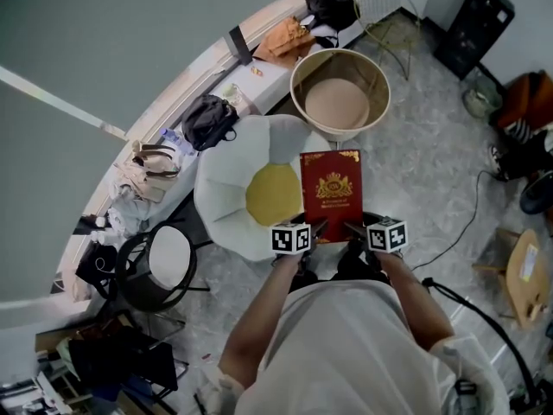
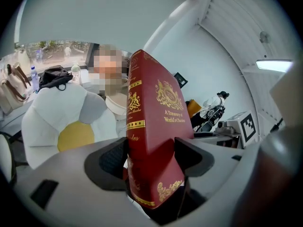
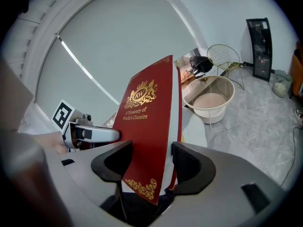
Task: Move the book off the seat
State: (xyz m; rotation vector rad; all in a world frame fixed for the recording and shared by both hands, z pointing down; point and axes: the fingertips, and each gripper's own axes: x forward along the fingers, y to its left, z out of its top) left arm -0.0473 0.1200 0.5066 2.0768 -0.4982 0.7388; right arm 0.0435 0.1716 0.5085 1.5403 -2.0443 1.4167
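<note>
- The book (image 1: 330, 184) is held by its near edge. The left gripper (image 1: 318, 229) takes the near-left corner and the right gripper (image 1: 352, 229) the near-right corner.
- Left gripper (image 2: 151, 157): jaws clamped on the book (image 2: 151, 108), one pad on the spine side and one on the front cover.
- Right gripper (image 3: 152, 162): jaws closed on the book (image 3: 149, 112), one on each cover near the lower corner.
- From above, the book's left edge overlaps the right rim of the seat (image 1: 233, 188), a white flower shape with a yellow centre. Its right edge hangs over bare floor. I cannot tell whether the book touches the seat.
- Just beyond the book's far edge stands a round beige tub (image 1: 339, 93).
- Open room lies right of the book, a stretch of grey marbled floor (image 1: 415, 162). A black cable (image 1: 467, 223) crosses it further right.
- Left of the seat stands a black stool (image 1: 168, 262) with a white top.
- A curved ledge (image 1: 259, 54) runs along the far left under a large window and carries several bags (image 1: 207, 119). A wire chair (image 1: 384, 11) stands far right of it.
- The cover reads "A Treasury of World's Classics" in gold under an "RW" crest. The gold lettering on the spine is only partly legible.
</note>
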